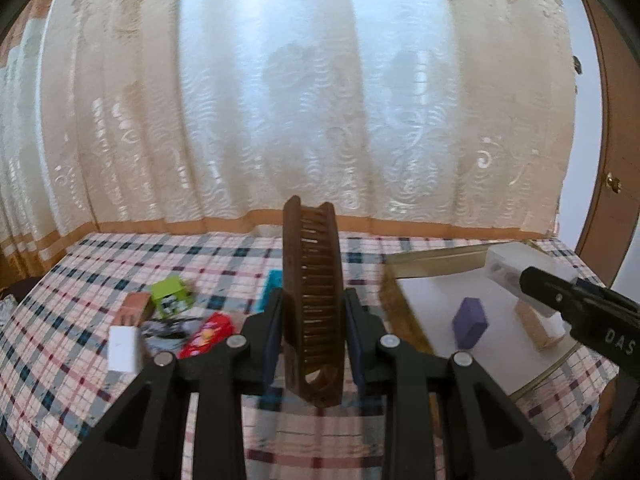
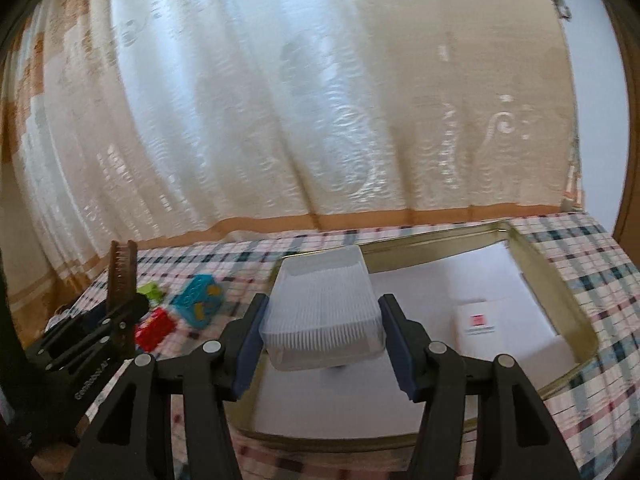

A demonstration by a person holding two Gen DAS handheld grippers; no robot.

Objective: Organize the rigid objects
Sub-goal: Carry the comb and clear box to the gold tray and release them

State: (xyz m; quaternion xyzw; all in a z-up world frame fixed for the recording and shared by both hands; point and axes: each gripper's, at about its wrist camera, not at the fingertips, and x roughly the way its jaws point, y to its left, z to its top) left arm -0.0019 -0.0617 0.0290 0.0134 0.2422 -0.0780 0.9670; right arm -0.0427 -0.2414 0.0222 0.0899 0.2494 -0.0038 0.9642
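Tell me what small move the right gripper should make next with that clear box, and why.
Probably lower it and open. The right gripper holds the clear plastic box above the gold tray, over bare white liner, left of the small white box.

Two black plastic grippers, blue-padded jaws, round silver screw heads, white lettering on the side.

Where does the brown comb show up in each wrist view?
Left wrist: brown comb stands at centre, clamped in the left tongs.
Right wrist: same comb at far left, upright in those tongs.
Shared landmark: the gold-rimmed tray on the plaid cloth.
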